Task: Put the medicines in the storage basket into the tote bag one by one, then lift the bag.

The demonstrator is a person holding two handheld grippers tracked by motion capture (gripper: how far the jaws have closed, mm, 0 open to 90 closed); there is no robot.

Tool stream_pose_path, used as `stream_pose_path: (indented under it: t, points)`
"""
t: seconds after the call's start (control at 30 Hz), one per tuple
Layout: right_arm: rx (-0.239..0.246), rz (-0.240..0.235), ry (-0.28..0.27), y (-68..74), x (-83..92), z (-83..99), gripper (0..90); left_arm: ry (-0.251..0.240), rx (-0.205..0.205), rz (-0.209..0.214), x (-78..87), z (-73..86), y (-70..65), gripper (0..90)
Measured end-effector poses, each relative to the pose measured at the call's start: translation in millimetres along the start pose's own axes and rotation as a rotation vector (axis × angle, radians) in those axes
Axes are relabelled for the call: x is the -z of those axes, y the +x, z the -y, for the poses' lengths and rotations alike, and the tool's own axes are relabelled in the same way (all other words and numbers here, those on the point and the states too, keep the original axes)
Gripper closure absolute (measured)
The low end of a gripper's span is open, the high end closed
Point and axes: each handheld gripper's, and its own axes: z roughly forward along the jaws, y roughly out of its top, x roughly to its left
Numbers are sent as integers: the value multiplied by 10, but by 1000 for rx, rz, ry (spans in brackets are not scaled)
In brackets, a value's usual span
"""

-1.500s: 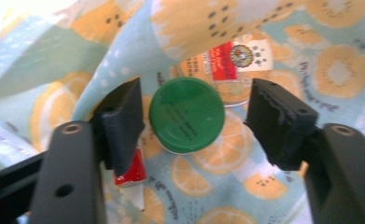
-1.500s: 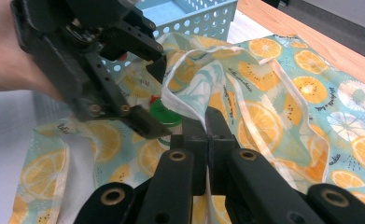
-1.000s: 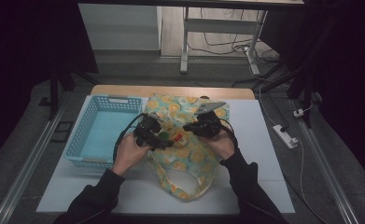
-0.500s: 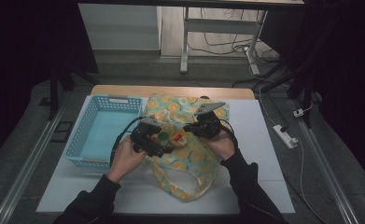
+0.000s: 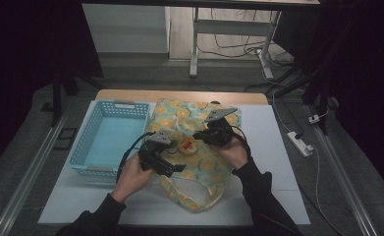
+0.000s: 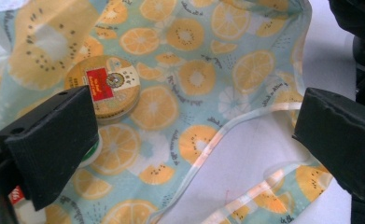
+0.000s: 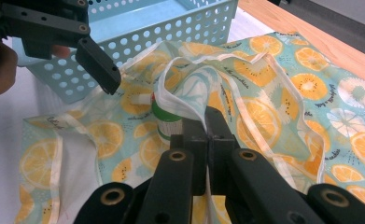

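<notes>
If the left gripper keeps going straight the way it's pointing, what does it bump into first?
Probably the fruit-print bag. The left gripper has its jaws wide open, pointing down at the bag's pale-trimmed edge and the white table just beside it. The round tin sits off toward one jaw, so likely missed, though depth is unclear.

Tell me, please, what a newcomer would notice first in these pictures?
A bright bag printed with orange slices lies mid-table, right of a blue basket. The right gripper is shut on the bag's edge, lifting it off a green-capped bottle. The left gripper hangs open over the bag beside a round tin.
</notes>
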Motion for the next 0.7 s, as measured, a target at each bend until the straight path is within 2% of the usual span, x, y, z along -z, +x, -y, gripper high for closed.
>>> stream_pose_path:
  t: [0.23, 0.53, 0.7]
  points:
    - [0, -2, 3, 2, -5, 5, 896, 9, -4, -3, -42, 113, -57, 0]
    - [2, -5, 5, 4, -5, 11, 896, 38, 14, -5, -172, 226, -93, 0]
    - [2, -6, 10, 6, -15, 12, 896, 67, -3, -34, -269, 284, -78, 0]
